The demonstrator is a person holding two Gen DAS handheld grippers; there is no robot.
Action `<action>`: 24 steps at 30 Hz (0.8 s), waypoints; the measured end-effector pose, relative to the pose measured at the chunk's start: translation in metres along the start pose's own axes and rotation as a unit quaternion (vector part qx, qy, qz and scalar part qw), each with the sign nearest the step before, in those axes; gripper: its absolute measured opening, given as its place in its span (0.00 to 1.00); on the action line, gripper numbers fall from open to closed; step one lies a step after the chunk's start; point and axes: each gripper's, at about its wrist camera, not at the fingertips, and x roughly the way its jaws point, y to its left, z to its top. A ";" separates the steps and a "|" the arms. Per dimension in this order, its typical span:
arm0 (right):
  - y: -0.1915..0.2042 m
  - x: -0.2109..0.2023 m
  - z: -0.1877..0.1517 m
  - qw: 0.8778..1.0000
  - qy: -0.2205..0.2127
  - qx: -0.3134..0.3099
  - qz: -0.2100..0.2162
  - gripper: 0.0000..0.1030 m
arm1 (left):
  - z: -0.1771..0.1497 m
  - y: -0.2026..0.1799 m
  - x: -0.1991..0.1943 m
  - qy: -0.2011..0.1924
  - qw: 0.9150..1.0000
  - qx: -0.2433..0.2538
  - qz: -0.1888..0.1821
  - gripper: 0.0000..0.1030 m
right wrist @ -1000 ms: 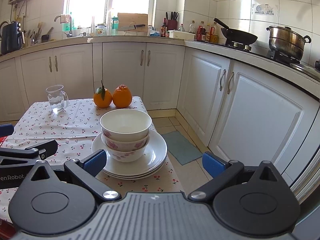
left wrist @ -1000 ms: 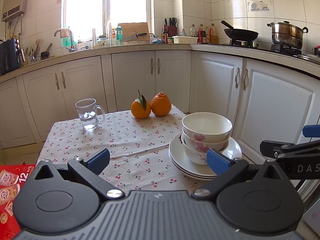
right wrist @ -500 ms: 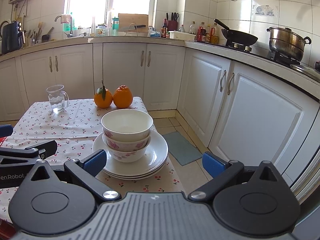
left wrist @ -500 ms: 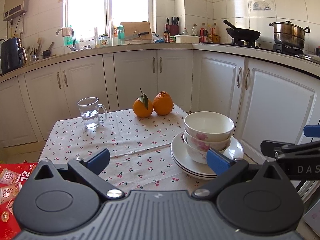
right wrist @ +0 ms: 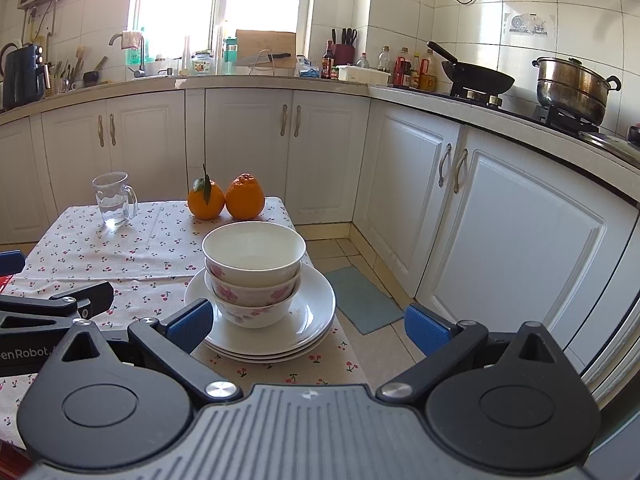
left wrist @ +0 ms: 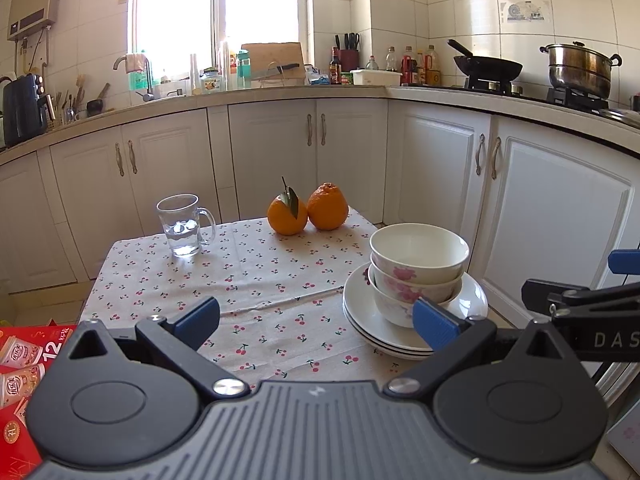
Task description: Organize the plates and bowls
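While both tools hang back at the near edge of the tabletop (left wrist: 280, 280), nothing's being gripped. The left tool (left wrist: 316, 318) has its blue pads spread wide with only cloth showing between them, and the right tool (right wrist: 308, 326) is spread just as wide. So both released, holding nothing.

The dishes are all in one pile on the right side of the tabletop, close to its near right corner. The bowls (right wrist: 253, 264) are nested three deep, white with pink flowers on the outside, and the top one looks empty inside. They sit upright in the middle of the plates (right wrist: 316, 304), which are stacked too. I count three rims, though the bottom edge is thin enough that I wouldn't swear to it.

From the left wrist view the pile sits just past the left tool's right pad, which overlaps the lowest bowl in the picture. Can't tell if it's actually touching. From the right wrist view the pile is just beyond the right tool's left pad, and the right pad hangs off past the edge over the floor, near a green mat (right wrist: 362, 300).

Further back there's a mug (left wrist: 183, 230) with a bit of water at the far left, and two oranges (left wrist: 306, 210) touching each other near the far edge, well apart from the dishes.
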 end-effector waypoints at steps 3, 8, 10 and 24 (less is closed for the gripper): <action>0.000 -0.001 0.000 1.000 0.000 -0.002 -0.001 1.00 | 0.000 0.000 0.000 0.000 1.000 0.000 0.001 0.99; 0.000 -0.001 -0.001 1.000 -0.001 -0.001 0.000 1.00 | 0.000 -0.001 0.000 0.000 1.000 0.000 0.000 0.99; 0.000 -0.002 -0.001 1.000 -0.001 -0.001 0.000 1.00 | 0.000 0.000 0.000 0.000 1.000 0.000 0.001 0.99; 0.000 -0.002 0.000 1.000 -0.001 -0.002 -0.001 1.00 | -0.001 0.000 0.000 -0.001 1.000 0.000 -0.001 0.99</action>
